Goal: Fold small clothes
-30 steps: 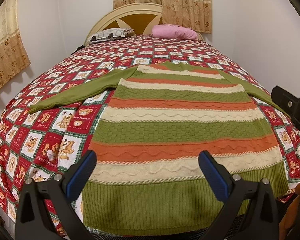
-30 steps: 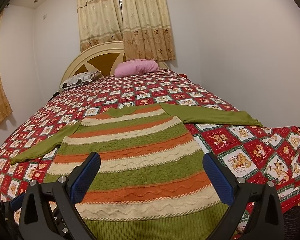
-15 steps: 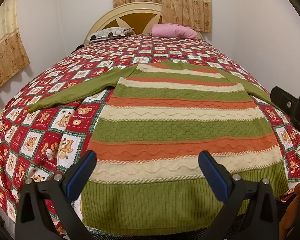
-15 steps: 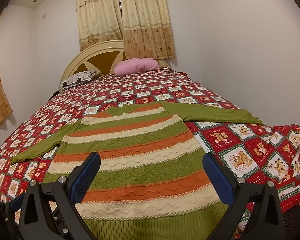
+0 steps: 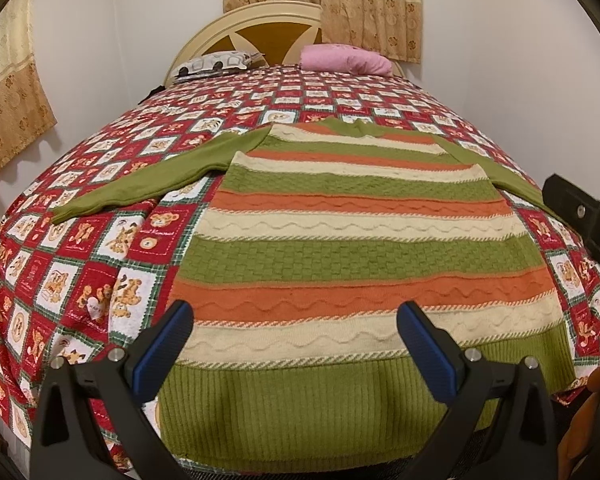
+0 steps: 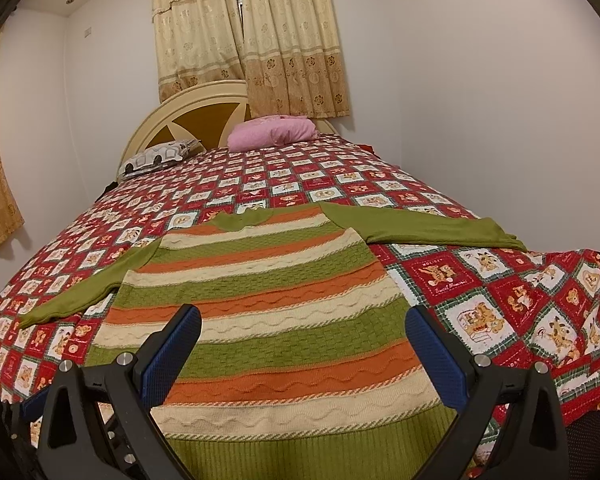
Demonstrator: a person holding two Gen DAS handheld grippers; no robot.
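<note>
Seen ahead of both sets of fingers: a bed [image 5: 79,184] under a red, white and green patchwork quilt [image 6: 480,292] printed with teddy bears, filling most of each wrist view. Beyond it, at the far end from the fingers, a cream and brown headboard [image 5: 267,32] against a white wall, with beige patterned curtains [image 6: 251,32] above.

Spread flat on the quilt, directly in front of the fingers: a striped knitted sweater [image 5: 360,248] in bands of green, orange and cream, ribbed green hem nearest the fingers, neckline pointing away toward the headboard. Stretched out to either side, plain green sleeves, one [image 5: 139,184] reaching left past the left fingers, the other [image 6: 432,226] reaching right beyond the right fingers.

Hovering just short of the hem, left gripper [image 5: 295,344] with blue-padded fingers [image 5: 163,348] spread wide, nothing between them, the sweater's lower bands framed in the gap. Held alongside, right gripper [image 6: 304,348] likewise with fingers [image 6: 436,360] wide apart and empty, over the right half of the sweater body. Glimpsed at the right edge of the left wrist view, a black part of the right gripper.

Far beyond the fingers, at the headboard: a pink pillow [image 6: 271,132] and, to its left, a smaller white cushion with dark spots [image 5: 215,62].
</note>
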